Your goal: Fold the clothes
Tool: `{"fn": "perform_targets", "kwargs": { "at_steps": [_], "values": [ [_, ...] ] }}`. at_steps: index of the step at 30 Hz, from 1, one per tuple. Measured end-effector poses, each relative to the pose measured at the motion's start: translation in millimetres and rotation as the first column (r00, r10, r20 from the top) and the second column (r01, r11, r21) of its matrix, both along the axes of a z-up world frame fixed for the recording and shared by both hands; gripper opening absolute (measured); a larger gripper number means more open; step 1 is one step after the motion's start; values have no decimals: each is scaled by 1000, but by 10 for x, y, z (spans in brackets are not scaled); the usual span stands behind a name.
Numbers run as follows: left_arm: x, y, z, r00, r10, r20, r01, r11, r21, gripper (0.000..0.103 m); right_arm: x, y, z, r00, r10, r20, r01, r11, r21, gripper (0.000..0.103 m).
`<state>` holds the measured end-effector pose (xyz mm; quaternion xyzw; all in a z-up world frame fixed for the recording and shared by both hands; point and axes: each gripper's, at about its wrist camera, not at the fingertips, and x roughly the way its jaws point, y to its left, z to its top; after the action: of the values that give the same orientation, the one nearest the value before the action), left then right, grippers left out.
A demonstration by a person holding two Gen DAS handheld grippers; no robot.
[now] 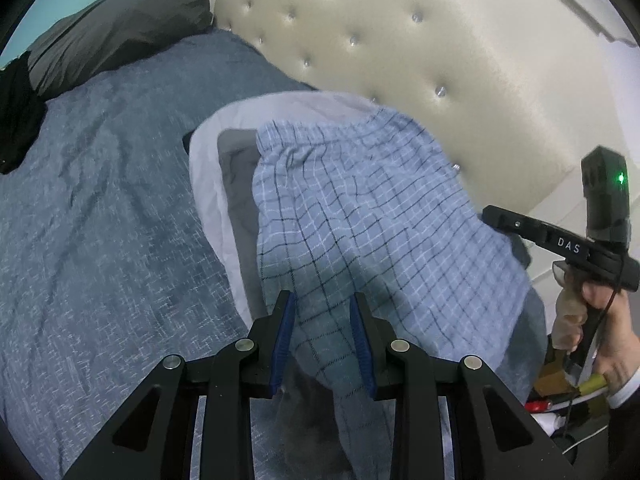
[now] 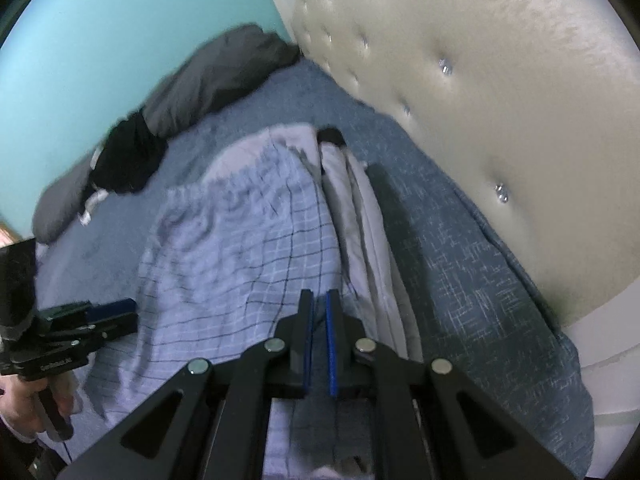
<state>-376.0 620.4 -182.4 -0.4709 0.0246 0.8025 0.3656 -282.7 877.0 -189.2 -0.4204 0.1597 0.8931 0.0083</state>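
In the left wrist view the left gripper has its blue fingers closed on a thick bunch of the checked blue garment, which rises from them toward the centre of the frame. In the right wrist view the right gripper has its fingers almost together, pinching a thin edge of the same garment at the lower centre. The garment lies over a pile of folded pale and grey clothes on the bed, which is covered with a blue-grey blanket. Only the left view shows the right gripper from the side, at the right edge, with the person's hand around its handle and a green light above it. Only the right view shows the left gripper at the lower left, reaching onto the cloth, and the edges of the pile beside the garment. Both views show the cream tufted headboard at the upper right, a dark grey pillow at the upper left and a black cloth beside it.
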Motion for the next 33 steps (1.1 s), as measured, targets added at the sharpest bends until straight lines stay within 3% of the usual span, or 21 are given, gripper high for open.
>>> {"fn": "perform_targets", "kwargs": {
  "at_steps": [4,13,27,33],
  "values": [
    [78,-37,22,1000,-12,-15,12,1000,-3,31,186,65,76,999,-14,-47,13,999,-29,5],
    [154,-96,-162,1000,-8,4,8,1000,-26,31,292,69,-111,999,-41,-1,41,999,-23,5],
    [363,-283,-112,1000,8,14,-9,999,43,32,516,114,-59,990,-115,-83,110,992,-65,5],
    [476,-261,-206,1000,-1,9,1,1000,26,32,596,152,-148,988,-141,-64,137,988,-73,5]
  ]
}}
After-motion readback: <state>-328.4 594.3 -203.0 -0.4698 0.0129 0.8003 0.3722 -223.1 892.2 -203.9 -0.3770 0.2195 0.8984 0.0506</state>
